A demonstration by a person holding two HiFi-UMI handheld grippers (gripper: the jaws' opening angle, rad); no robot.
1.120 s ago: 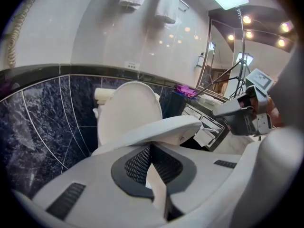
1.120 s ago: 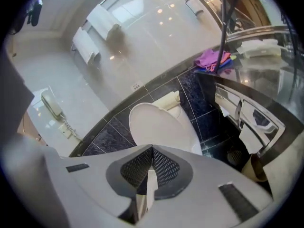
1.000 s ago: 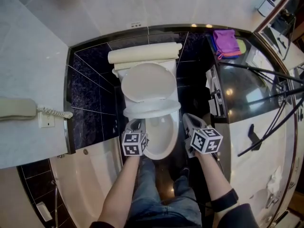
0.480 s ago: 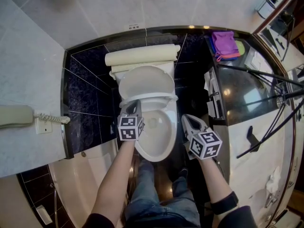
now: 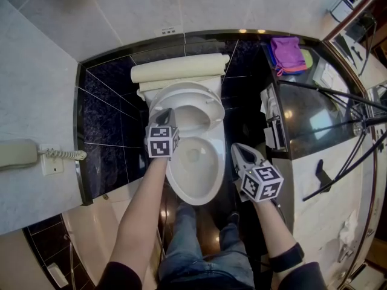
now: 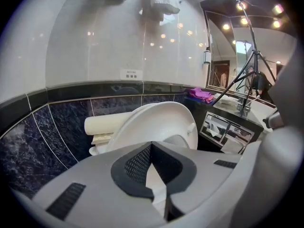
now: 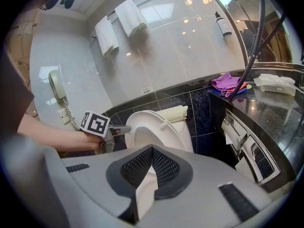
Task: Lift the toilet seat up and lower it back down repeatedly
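The white toilet (image 5: 195, 174) stands against the dark tiled ledge, its bowl uncovered. Its seat ring (image 5: 204, 96) is raised steeply and leans back toward the lid and tank (image 5: 179, 69). My left gripper (image 5: 167, 116) is shut, its tip against the ring's left edge. The right gripper view shows that tip (image 7: 124, 128) touching the seat's rim (image 7: 142, 122). In the left gripper view the raised seat (image 6: 161, 120) fills the space just beyond the shut jaws (image 6: 153, 175). My right gripper (image 5: 239, 151) hovers shut and empty to the right of the bowl, clear of it.
A dark glossy counter (image 5: 308, 116) with a purple cloth (image 5: 287, 53) and tripod legs (image 5: 338, 95) stands close on the right. A wall phone (image 5: 18, 153) hangs at the left. A bathtub (image 5: 91, 234) lies at the lower left. The person's legs (image 5: 199, 249) stand before the bowl.
My left gripper has moved up and back from the bowl's front left, and the seat ring has swung from nearly flat to steeply raised. The right gripper has stayed in place.
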